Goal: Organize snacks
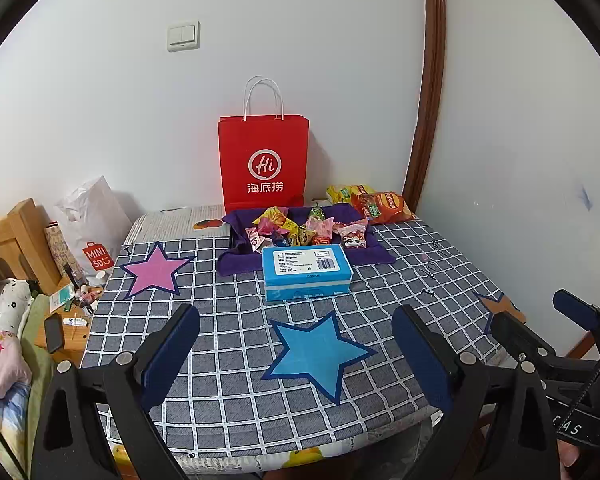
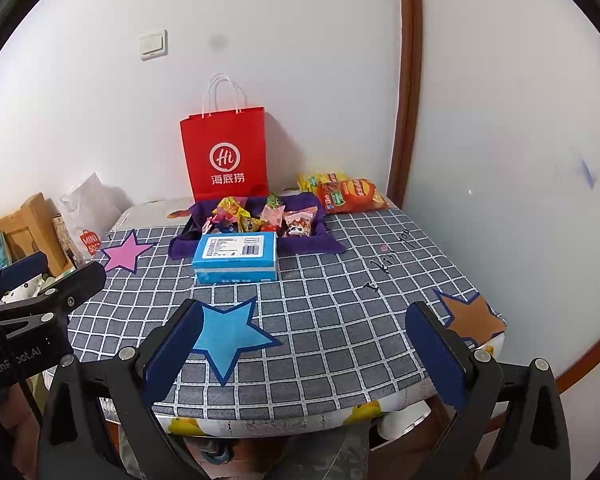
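Jaws of both grippers gape, snacks (image 1: 308, 228) well beyond.

Wrapped snacks (image 1: 300, 230) heaped (purple tray (image 1: 236, 258))

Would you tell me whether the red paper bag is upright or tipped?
Upright: the red paper bag stands against the wall, handles up.

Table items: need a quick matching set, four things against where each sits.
Things:
1. red paper bag
2. blue box
3. orange chip bag
4. pink star

Places:
A. far right corner of the table
B. left side of the checked cloth
C. upright against the back wall
D. just in front of the purple tray of snacks

Pairs: 1-C, 2-D, 3-A, 4-B
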### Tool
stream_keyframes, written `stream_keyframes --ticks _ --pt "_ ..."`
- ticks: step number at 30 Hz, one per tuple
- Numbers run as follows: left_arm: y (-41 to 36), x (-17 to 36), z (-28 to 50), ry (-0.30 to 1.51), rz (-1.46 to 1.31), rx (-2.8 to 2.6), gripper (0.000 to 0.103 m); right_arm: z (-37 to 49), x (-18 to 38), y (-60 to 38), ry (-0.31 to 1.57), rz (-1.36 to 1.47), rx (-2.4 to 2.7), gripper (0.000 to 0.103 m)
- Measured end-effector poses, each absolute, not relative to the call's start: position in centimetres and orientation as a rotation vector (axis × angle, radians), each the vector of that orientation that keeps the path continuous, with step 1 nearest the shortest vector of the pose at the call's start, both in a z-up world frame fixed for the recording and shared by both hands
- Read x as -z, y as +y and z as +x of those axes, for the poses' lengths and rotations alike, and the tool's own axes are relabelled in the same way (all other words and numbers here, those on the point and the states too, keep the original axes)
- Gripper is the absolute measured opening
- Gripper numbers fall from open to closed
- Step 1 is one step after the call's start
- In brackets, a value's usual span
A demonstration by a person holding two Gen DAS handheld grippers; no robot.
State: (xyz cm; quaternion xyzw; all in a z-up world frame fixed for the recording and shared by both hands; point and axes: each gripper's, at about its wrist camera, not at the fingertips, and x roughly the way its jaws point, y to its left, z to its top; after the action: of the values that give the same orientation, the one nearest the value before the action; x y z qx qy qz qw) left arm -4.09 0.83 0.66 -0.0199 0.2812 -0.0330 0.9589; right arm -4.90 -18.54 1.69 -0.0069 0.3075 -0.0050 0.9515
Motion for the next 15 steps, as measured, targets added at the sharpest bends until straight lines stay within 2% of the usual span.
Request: stream_keyframes --ticks 15 --pt "0.69 -0.57 -4.09 0.572 -0.039 0.066 0.097 -5.18 -1.84 -18.73 0.62 -0.016 0.004 0.1"
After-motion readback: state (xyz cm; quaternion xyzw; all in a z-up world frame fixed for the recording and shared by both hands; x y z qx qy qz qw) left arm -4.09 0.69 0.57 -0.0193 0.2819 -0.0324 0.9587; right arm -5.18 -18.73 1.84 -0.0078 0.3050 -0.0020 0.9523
